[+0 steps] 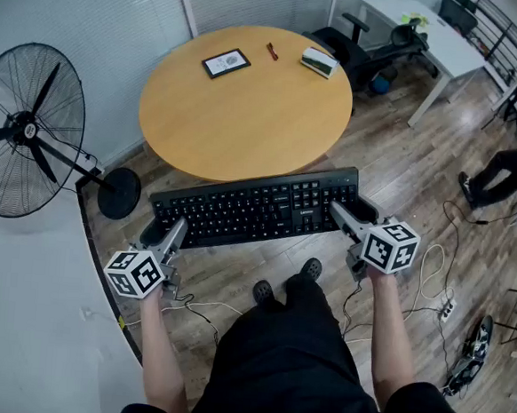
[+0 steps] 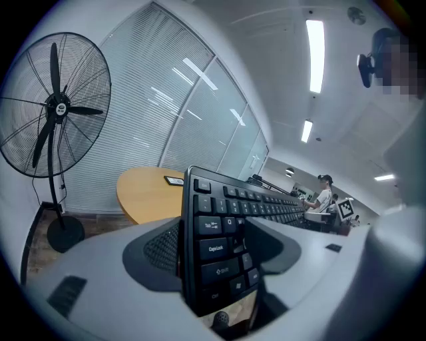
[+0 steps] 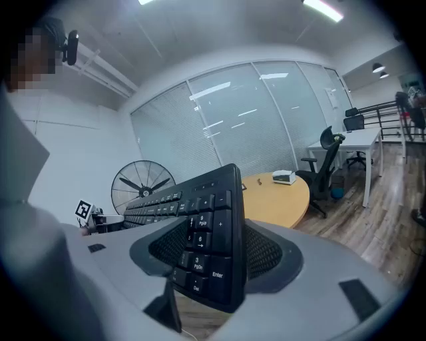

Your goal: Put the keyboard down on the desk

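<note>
The black keyboard (image 1: 256,208) hung level in the air above the wooden floor (image 1: 404,168), keys upward, its far edge just short of the round wooden table (image 1: 248,111) and not resting on it. The left gripper (image 1: 156,233) was clamped on its left end near the Caps Lock and Shift keys. The right gripper (image 1: 351,214) was clamped on the number-pad end, each pair of jaws pressing the top and underside. It looked a light, stiff plastic board, long enough to twist or tip if one end slipped, so the two short ends seemed the sound places to hold it. On the table's far side lay a small framed card (image 1: 226,62), a red pen (image 1: 272,51) and a box (image 1: 319,62); a standing fan (image 1: 28,130) stood to the left.
</note>
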The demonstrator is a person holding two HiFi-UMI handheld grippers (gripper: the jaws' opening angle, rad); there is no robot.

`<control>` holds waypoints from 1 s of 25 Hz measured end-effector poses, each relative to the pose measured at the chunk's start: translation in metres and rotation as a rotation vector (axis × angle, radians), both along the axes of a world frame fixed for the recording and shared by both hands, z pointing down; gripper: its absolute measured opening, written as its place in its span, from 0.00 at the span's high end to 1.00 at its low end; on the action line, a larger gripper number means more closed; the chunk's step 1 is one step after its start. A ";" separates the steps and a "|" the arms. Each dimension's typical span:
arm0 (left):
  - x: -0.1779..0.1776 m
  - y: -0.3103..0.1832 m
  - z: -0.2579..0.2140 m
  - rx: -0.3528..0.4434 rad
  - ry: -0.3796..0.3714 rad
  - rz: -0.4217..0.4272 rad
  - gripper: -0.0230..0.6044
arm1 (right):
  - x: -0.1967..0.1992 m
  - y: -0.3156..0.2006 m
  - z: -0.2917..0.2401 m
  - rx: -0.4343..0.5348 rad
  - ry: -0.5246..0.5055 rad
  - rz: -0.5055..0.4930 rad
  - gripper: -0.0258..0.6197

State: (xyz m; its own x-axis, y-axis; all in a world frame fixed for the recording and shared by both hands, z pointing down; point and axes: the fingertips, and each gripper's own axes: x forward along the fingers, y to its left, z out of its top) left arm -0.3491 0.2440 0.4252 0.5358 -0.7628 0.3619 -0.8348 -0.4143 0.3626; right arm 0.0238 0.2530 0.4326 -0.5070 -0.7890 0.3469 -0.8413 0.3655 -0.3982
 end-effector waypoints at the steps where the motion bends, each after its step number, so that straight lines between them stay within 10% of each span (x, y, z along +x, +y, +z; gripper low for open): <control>1: 0.000 0.000 0.000 0.001 0.000 0.000 0.53 | 0.000 0.000 0.000 0.000 0.000 0.000 0.54; 25: 0.004 -0.003 0.023 -0.063 0.003 -0.005 0.53 | 0.006 -0.007 0.020 -0.064 -0.015 -0.001 0.55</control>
State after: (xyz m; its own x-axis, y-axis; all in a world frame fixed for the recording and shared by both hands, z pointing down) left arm -0.3447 0.2409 0.4481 0.5333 -0.7412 0.4077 -0.8355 -0.3862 0.3908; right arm 0.0294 0.2461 0.4529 -0.5136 -0.7646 0.3893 -0.8346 0.3400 -0.4334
